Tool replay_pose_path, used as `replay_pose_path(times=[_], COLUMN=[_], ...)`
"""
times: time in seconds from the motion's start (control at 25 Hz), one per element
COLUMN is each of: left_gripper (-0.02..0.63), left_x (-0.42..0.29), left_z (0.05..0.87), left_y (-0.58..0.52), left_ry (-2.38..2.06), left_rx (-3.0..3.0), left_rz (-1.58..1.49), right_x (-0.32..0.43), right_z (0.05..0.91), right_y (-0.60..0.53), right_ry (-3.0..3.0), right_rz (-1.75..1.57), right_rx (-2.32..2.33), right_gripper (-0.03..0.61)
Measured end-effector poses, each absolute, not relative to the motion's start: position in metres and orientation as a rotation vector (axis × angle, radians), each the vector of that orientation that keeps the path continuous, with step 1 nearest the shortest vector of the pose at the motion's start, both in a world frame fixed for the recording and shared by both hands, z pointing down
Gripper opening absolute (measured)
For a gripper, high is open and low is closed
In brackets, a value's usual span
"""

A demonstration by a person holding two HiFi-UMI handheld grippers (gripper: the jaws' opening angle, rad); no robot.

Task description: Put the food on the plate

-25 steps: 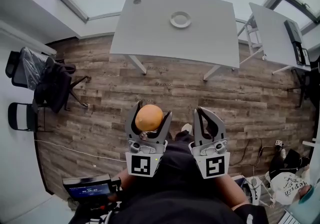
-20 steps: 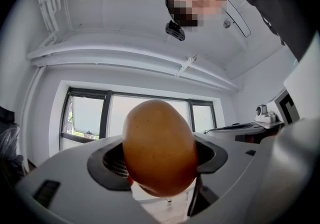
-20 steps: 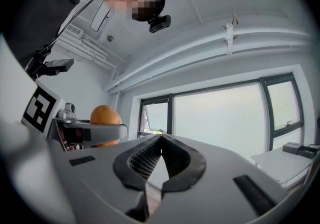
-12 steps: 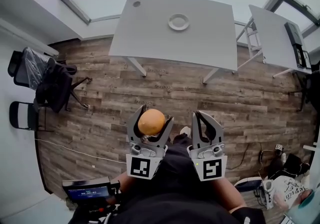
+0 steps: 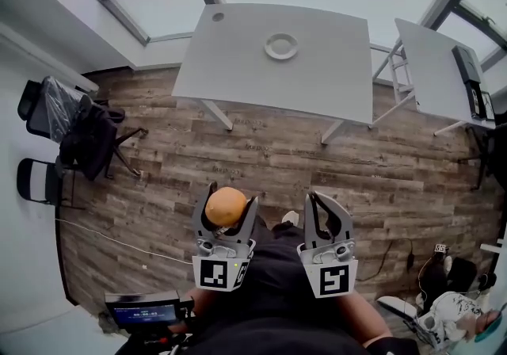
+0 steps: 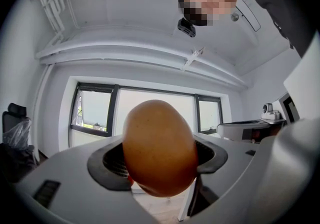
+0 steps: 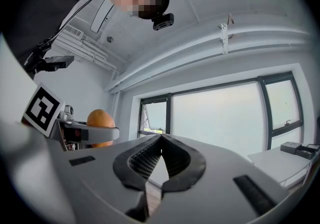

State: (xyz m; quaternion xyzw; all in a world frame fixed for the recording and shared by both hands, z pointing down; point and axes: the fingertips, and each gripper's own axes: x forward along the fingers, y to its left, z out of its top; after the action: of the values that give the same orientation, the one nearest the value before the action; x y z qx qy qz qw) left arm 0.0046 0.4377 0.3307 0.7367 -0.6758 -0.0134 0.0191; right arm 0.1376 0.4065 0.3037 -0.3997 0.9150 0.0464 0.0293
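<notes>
While the plate (image 5: 281, 46) sits alone on the grey desk (image 5: 238, 68) at the far side of the wooden floor (image 5: 277, 147), we hold both tools close to our body, well apart from it. Our left hand-held gripper (image 5: 233, 195) is clamped on the food (image 6: 159, 147), a smooth, rounded orange-brown piece that fills the space between the jaws. In the left gripper view its longer axis runs roughly upright and leans slightly, with the jaws pressing its two sides. Our right hand-held gripper (image 5: 326, 203) is narrow, its jaws drawn together at the tips with nothing between them, and it hangs just beside the left one. From the food, the plate lies straight ahead and a little to the right in the head view, so neither hand-held gripper is much nearer. We judge that the carry has hardly begun: we must cross the floor to the desk before the left one can reach over the plate. Because the food looks smooth and round, we think it could roll when we let it go.
</notes>
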Motion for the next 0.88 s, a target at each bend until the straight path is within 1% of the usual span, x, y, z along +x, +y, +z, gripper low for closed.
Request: replay_pose_path(times=[0.32, 0.6, 0.88], left_gripper=[0.327, 0.327, 0.327], left_x=[0.005, 0.033, 0.034], left_z=[0.334, 0.326, 0.336], left_y=[0.441, 0.415, 0.388], left_ry=[-2.156, -2.105, -2.065], left_rx=[2.239, 2.34, 2.345], left_rz=[-0.049, -0.06, -0.078], right_x=[0.151, 0.173, 0.187], right_z=[0.312, 0.314, 0.326], right_y=[0.408, 0.39, 0.371], right_ry=[2.849, 2.819, 2.813], right_rz=[0.089, 0.09, 0.07], right_rx=[-1.156, -1.229, -1.317], right_gripper=[0.006, 0.006, 0.006])
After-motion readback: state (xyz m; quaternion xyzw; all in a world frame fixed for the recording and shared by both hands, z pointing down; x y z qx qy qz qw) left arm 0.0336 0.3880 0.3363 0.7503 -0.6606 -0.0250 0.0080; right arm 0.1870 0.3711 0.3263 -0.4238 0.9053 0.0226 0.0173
